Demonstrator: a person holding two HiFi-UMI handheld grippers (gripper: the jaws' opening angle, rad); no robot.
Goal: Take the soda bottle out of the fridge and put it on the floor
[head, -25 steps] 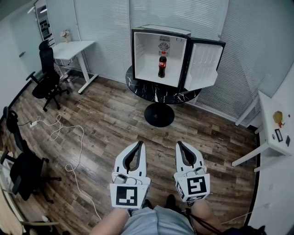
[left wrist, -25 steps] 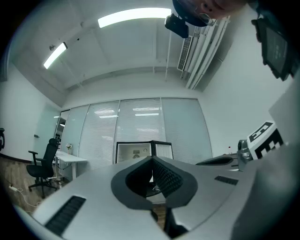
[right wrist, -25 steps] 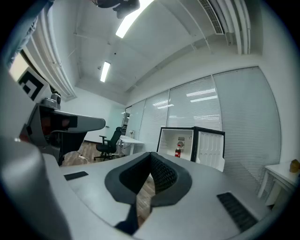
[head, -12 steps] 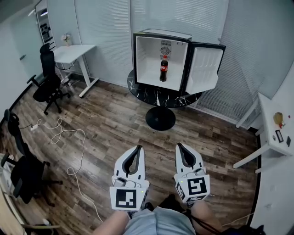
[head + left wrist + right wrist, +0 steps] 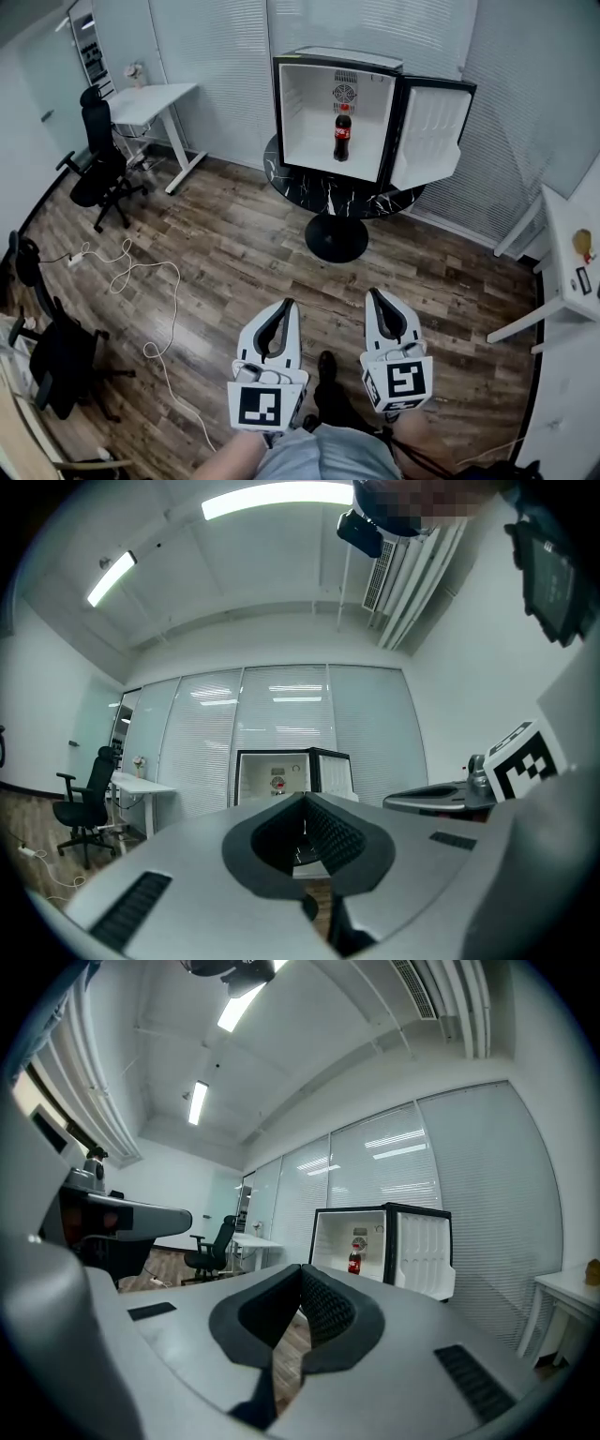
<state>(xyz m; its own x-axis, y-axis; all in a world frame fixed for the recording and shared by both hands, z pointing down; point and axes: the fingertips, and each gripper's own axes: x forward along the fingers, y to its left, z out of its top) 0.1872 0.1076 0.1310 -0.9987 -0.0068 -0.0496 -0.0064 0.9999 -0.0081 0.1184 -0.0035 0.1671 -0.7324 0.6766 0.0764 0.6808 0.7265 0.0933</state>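
A small black fridge [image 5: 375, 70] stands on a round black table [image 5: 337, 192] at the back, its door [image 5: 433, 133] swung open to the right. Inside it a dark soda bottle [image 5: 343, 133] with a red label stands upright; the same soda bottle [image 5: 354, 1262] shows far off in the right gripper view. My left gripper [image 5: 287, 305] and right gripper [image 5: 374, 295] are held side by side low in the head view, far short of the fridge. Both are shut with nothing between their tips. In the left gripper view the fridge [image 5: 291, 778] is small and distant.
Wood floor [image 5: 225, 253] lies between me and the table. A white desk [image 5: 150, 101] and black office chair [image 5: 98, 164] stand at the left, a cable [image 5: 155, 309] trails on the floor, another chair [image 5: 56, 361] is at lower left, a white desk [image 5: 572, 272] at the right.
The fridge and table have come a little closer and shifted right in the head view as I walk forward. Both grippers keep their pose and stay shut.
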